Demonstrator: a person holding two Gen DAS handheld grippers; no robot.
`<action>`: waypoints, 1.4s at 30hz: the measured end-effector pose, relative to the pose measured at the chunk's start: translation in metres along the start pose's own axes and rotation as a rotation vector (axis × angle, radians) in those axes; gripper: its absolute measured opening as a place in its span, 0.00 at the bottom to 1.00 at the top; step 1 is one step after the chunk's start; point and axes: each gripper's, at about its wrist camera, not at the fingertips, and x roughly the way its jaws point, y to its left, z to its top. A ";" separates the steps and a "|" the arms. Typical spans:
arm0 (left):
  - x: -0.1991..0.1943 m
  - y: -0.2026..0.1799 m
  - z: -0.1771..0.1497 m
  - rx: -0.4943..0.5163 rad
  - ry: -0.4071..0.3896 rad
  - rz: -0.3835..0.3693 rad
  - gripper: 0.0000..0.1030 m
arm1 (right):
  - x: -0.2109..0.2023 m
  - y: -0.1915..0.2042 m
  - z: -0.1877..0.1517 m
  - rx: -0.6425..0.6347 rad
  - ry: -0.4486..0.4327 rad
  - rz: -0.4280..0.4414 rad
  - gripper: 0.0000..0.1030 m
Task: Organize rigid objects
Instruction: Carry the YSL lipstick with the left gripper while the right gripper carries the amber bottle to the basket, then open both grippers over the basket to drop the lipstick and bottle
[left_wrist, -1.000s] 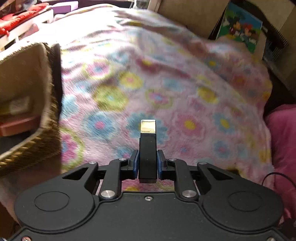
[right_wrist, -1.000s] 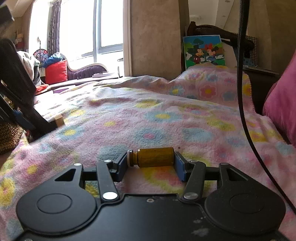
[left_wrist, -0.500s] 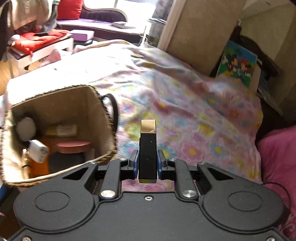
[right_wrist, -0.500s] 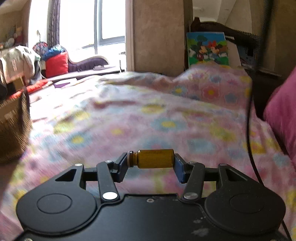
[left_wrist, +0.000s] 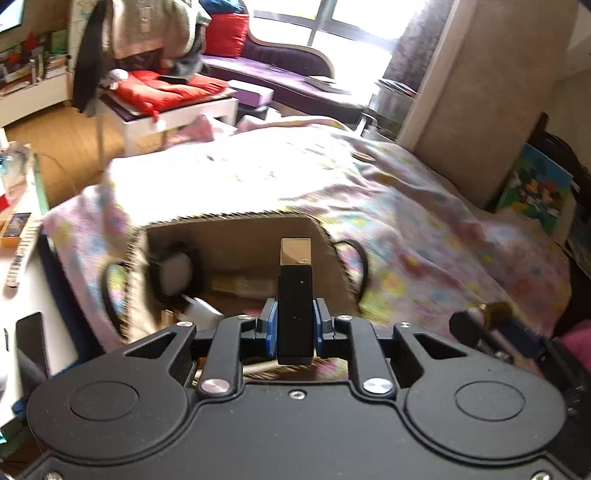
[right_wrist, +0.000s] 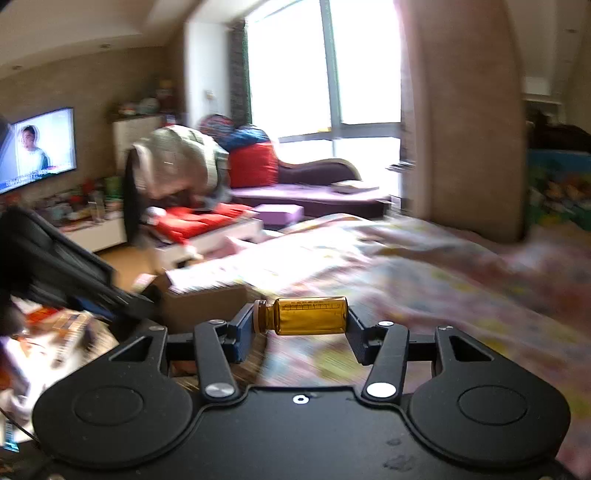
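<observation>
Jaws of the left gripper (left_wrist: 295, 325) pinch a black stick (left_wrist: 294, 314) with a gold cap; the blue pads (left_wrist: 269, 325) press its two flanks and it stands up along the fingers, cap end forward. Just beyond it in the left wrist view lies the basket (left_wrist: 236, 225), a woven box with a dark loop handle on each side, sitting on the floral blanket (left_wrist: 424, 229). The stick's gold cap shows in front of the basket's inner far wall. Inside the basket, blurred, are a round white thing (left_wrist: 176, 271), a small white block (left_wrist: 201, 308) and a pale flat box (left_wrist: 240, 284); what they are I cannot tell. At the right edge of that view the right gripper (left_wrist: 495, 317) appears, blurred, with something amber in it.

In the right wrist view the right gripper (right_wrist: 301, 321) clamps an amber bottle (right_wrist: 306, 315) lengthwise, one pad on its neck end at the left and the other on its base at the right. The bottle lies level above the blanket (right_wrist: 461, 280), with the basket (right_wrist: 199, 302) just beyond and to the left. Farther off are a red cushion (right_wrist: 253, 164), a purple sofa (right_wrist: 310, 188), a lit TV (right_wrist: 37, 147) on the left wall and a bright window (right_wrist: 325, 66).
</observation>
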 end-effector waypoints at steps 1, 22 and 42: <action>0.000 0.005 0.002 -0.005 -0.005 0.014 0.15 | 0.003 0.009 0.008 -0.003 0.000 0.029 0.50; 0.044 0.042 0.024 -0.016 0.039 0.116 0.15 | 0.076 0.073 0.065 -0.014 0.133 0.122 0.50; 0.048 0.049 0.013 -0.009 0.026 0.248 0.71 | 0.101 0.077 0.049 0.013 0.234 0.097 0.66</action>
